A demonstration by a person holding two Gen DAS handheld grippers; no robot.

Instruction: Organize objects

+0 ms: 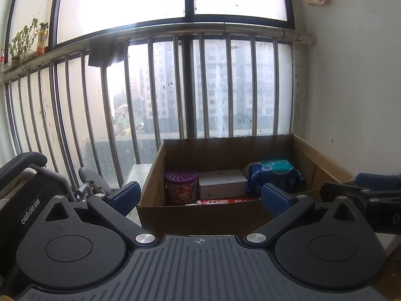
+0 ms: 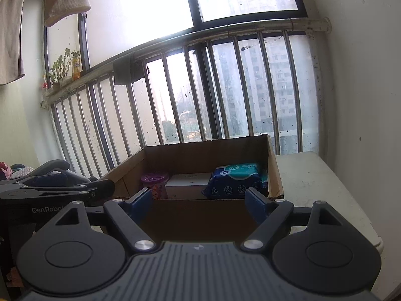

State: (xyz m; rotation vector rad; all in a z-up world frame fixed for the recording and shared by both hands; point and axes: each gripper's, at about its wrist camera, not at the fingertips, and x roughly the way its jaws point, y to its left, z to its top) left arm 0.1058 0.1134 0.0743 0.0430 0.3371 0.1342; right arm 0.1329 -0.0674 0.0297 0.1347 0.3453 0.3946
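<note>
An open cardboard box [image 1: 200,215] [image 2: 200,220] stands by the barred window. Inside it are a purple round tub [image 1: 181,185] [image 2: 153,183], a white carton [image 1: 221,184] [image 2: 188,185], a blue wet-wipes pack [image 1: 274,174] [image 2: 234,179] and a red flat pack [image 1: 225,202] along the near wall. My left gripper [image 1: 199,195] hovers in front of the box's near wall, open, with nothing between its blue pads. My right gripper [image 2: 200,203] is also open and empty, just short of the same wall. Each gripper shows at the edge of the other's view.
A white table top [image 2: 320,188] carries the box and stretches to its right, ending at a plastered wall [image 1: 356,87]. A black wheelchair [image 1: 32,183] stands at the left by the railing [image 1: 175,87]. Plants and a bottle [image 2: 76,67] sit on the sill; cloths hang above.
</note>
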